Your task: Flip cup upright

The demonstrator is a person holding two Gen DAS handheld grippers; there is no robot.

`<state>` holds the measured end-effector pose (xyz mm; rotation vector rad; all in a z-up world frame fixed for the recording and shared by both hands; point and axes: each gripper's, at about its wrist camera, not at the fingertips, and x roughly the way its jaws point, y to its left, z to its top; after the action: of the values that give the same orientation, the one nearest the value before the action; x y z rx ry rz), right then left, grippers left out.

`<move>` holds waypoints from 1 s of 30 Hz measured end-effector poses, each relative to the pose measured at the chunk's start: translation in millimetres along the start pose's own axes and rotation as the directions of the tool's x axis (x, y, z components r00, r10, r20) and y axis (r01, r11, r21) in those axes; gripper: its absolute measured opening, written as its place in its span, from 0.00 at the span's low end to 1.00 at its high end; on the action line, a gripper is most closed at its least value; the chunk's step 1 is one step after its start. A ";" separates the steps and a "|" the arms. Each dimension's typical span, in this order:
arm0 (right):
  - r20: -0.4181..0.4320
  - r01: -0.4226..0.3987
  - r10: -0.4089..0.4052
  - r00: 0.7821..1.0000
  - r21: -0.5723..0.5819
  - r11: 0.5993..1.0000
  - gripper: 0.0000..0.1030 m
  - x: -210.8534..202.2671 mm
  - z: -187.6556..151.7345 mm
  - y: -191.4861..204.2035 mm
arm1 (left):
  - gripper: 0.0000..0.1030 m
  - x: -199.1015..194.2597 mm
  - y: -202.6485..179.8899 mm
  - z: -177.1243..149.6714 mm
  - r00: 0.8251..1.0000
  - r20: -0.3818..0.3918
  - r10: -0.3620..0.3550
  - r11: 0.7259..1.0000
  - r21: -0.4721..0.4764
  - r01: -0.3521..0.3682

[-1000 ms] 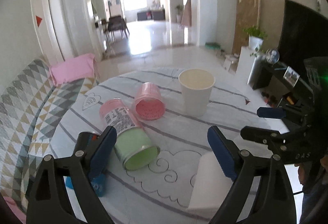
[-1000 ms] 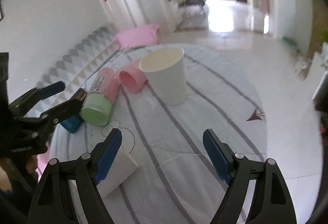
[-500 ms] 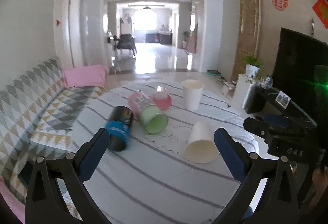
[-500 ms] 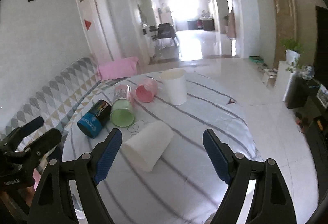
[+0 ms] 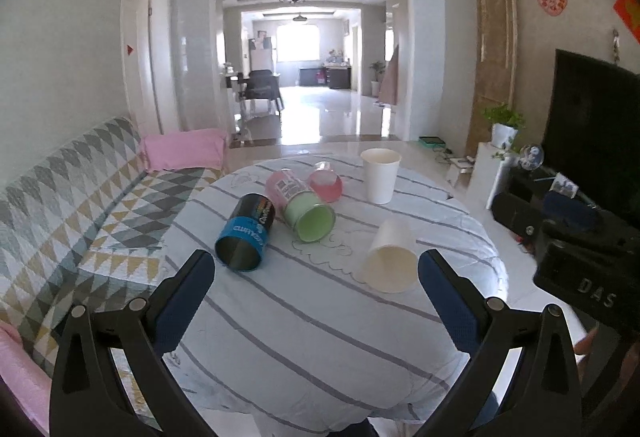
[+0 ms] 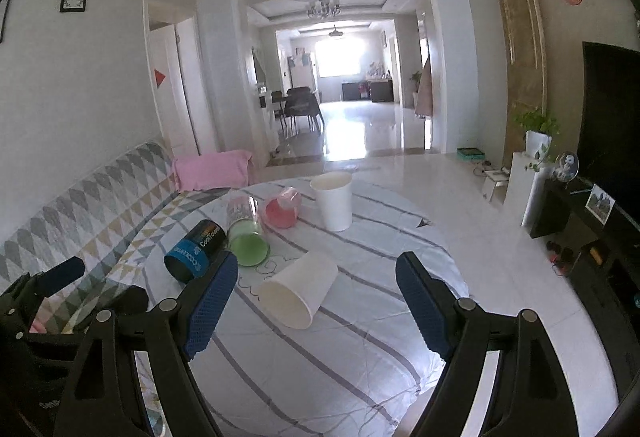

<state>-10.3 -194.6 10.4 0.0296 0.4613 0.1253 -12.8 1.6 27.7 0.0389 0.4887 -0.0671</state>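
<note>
**Both grippers wide open above the surface, tipped cup lying between them**

Your left gripper [image 5: 316, 287] hangs above the near edge of the round striped surface [image 5: 320, 337] with its blue-padded fingers [image 5: 182, 301] spread wide and nothing between them. Your right gripper [image 6: 316, 301] is likewise spread wide and holds nothing.

The white paper cup [image 5: 390, 257] you have to flip lies on its side near the middle of the surface, its open mouth turned toward you; in the right wrist view it [image 6: 298, 289] sits between the two fingers but beyond their tips, untouched.

Farther back a second white cup [image 5: 380, 175] stands upright. To its left three more containers lie on their sides: a pink cup [image 5: 326, 185], a pink-and-green cup [image 5: 304, 211] just beside it, and a black-and-blue can [image 5: 246, 235] closest to the sofa [image 5: 60, 197] with the triangle-patterned cover.
</note>
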 end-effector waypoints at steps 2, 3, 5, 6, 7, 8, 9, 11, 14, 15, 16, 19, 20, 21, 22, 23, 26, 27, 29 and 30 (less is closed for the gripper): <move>-0.005 0.004 -0.004 1.000 0.000 1.000 0.80 -0.6 -0.6 0.2 | 1.00 1.7 -4.9 -1.3 0.999 -0.001 0.034 0.999 0.024 -0.034; -0.010 0.002 -0.002 1.000 0.001 1.000 0.80 0.0 -0.9 -0.3 | 1.00 2.2 -6.0 -2.9 0.999 -0.003 0.044 0.999 0.031 -0.044; -0.019 0.001 0.000 1.000 0.005 1.000 0.80 2.7 -1.4 -2.5 | 1.00 1.4 -8.6 -4.2 0.999 -0.002 0.050 0.998 0.037 -0.050; -0.022 0.000 0.000 1.000 0.006 1.000 0.80 2.4 -2.4 -2.5 | 1.00 1.6 -9.0 -4.3 0.999 -0.004 0.046 0.998 0.034 -0.046; -0.025 -0.002 0.003 1.000 0.008 1.000 0.80 2.3 -2.5 -2.9 | 1.00 2.2 -10.1 -4.3 0.999 -0.007 0.039 0.999 0.032 -0.038; -0.029 -0.003 0.003 1.000 0.011 1.000 0.80 3.9 -2.8 -3.8 | 1.00 2.4 -10.9 -4.0 0.999 -0.005 0.035 0.999 0.028 -0.035; -0.029 -0.003 0.004 1.000 0.010 1.000 0.80 4.2 -3.6 -3.9 | 1.00 2.1 -11.3 -4.3 0.999 -0.005 0.036 0.999 0.025 -0.036; -0.034 -0.002 0.002 0.999 0.009 1.000 0.80 5.9 -4.3 -4.9 | 1.00 3.6 -12.2 -4.4 0.999 -0.007 0.040 0.999 0.026 -0.040; -0.040 -0.006 0.007 0.999 0.015 1.000 0.80 8.2 -6.5 -7.9 | 1.00 5.8 -11.7 -5.1 0.999 -0.016 0.041 0.999 0.024 -0.041; -0.041 -0.006 0.006 0.999 0.015 1.000 0.80 9.2 -7.2 -8.7 | 1.00 6.7 -12.0 -4.8 0.999 -0.018 0.040 0.999 0.023 -0.040; -0.044 -0.006 0.007 0.999 0.016 1.000 0.80 10.2 -7.2 -9.7 | 1.00 8.1 -12.6 -4.8 0.999 -0.022 0.040 0.999 0.026 -0.039; -0.046 -0.008 0.009 0.999 0.019 1.000 0.80 11.6 -7.3 -10.8 | 1.00 11.1 -13.5 -4.7 0.999 -0.026 0.042 0.999 0.031 -0.041; -0.046 -0.008 0.009 0.999 0.019 1.000 0.80 12.0 -7.4 -11.3 | 1.00 10.6 -13.2 -4.6 0.999 -0.025 0.040 0.999 0.028 -0.039; -0.044 -0.009 0.010 0.999 0.019 1.000 0.80 12.0 -7.6 -11.5 | 1.00 10.6 -13.2 -4.5 0.999 -0.020 0.039 0.999 0.024 -0.039; -0.042 -0.010 0.011 0.999 0.018 1.000 0.80 11.6 -7.3 -11.4 | 1.00 11.3 -13.5 -4.7 0.999 -0.013 0.039 0.999 0.018 -0.039; -0.037 -0.014 0.015 0.999 0.016 1.000 0.80 11.4 -7.2 -11.6 | 1.00 11.5 -13.3 -5.0 0.999 -0.003 0.040 0.999 0.013 -0.040; 0.000 -0.033 0.033 0.999 0.012 0.999 0.80 7.9 -6.2 -11.6 | 1.00 10.8 -12.8 -6.9 0.998 0.045 0.049 0.999 -0.006 -0.049; 0.010 -0.031 0.031 0.999 0.007 1.000 0.80 6.5 -5.5 -10.8 | 1.00 9.5 -12.5 -7.2 0.997 0.054 0.049 0.999 -0.009 -0.048; 0.039 -0.020 0.020 0.999 -0.006 1.000 0.80 3.7 -5.3 -9.0 | 1.00 8.4 -11.4 -8.4 0.996 0.079 0.049 0.999 -0.023 -0.047; 0.051 -0.013 0.014 0.999 -0.013 1.000 0.80 2.4 -5.0 -8.1 | 1.00 7.9 -10.9 -8.4 0.995 0.086 0.050 0.998 -0.028 -0.048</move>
<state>-9.5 -202.3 4.4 0.0233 0.4090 0.1404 -10.6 -9.2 16.4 0.0230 0.4017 -0.0140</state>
